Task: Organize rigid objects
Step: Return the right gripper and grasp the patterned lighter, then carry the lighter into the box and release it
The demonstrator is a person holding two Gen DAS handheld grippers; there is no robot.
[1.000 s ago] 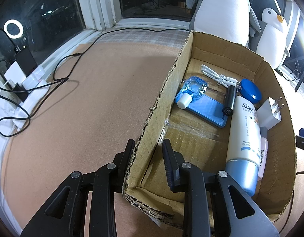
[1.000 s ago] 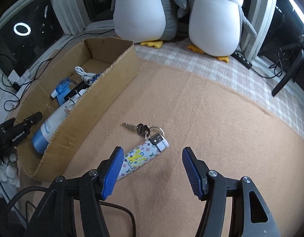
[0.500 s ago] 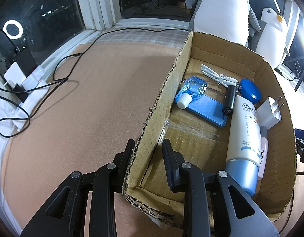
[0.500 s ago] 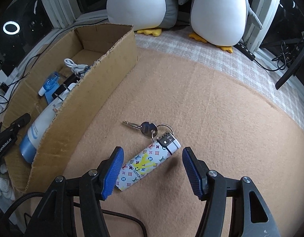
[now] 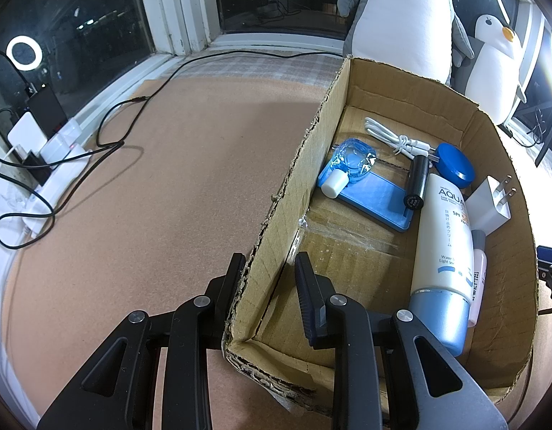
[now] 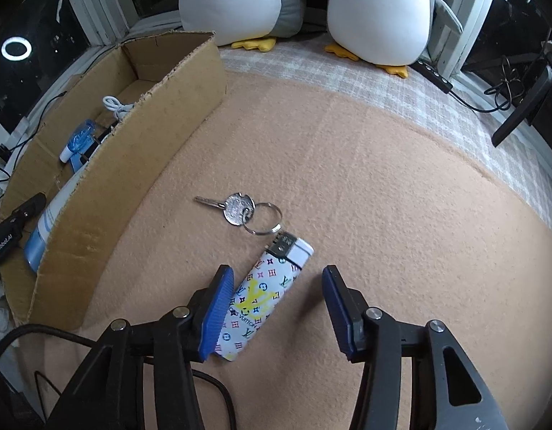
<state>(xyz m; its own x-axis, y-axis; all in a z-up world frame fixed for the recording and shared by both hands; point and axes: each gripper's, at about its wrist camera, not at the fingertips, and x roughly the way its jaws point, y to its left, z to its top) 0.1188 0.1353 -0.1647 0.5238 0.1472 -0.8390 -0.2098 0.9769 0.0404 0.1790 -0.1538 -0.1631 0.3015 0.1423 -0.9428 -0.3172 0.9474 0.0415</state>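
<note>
Lighter (image 6: 264,295), patterned white with a metal head, was the thing in hand: it lay on the tan surface (image 6: 383,186) at the lower middle of the right wrist view, between the blue pads of the right tool (image 6: 276,308). That tool's jaws had just been closing around it but were not yet shut; the left pad appeared to touch or nearly touch the lighter's lower left flank, while the right pad stood clear of it with bare surface between. The lighter lay slantwise, its head toward the upper right, so the jaws crossed it at an angle. The step looked like the grasp itself, and the next move would call for closing until both pads pressed the body, then lifting it toward the cardboard box (image 6: 107,193) at the left of the frame. Just above the lighter's head lay a key (image 6: 225,206) on a split ring; whether the ring was joined to the lighter could not be told, so it might come up with it. In the left wrist view, the left tool (image 5: 267,268) was closed on the box's near wall, one finger outside and one inside, seemingly steadying it. Inside lay a sunscreen tube (image 5: 444,251), a white plug (image 5: 490,204), a blue round tin (image 5: 455,165), a white cable (image 5: 394,138), a black stick and a small blue bottle.
</note>
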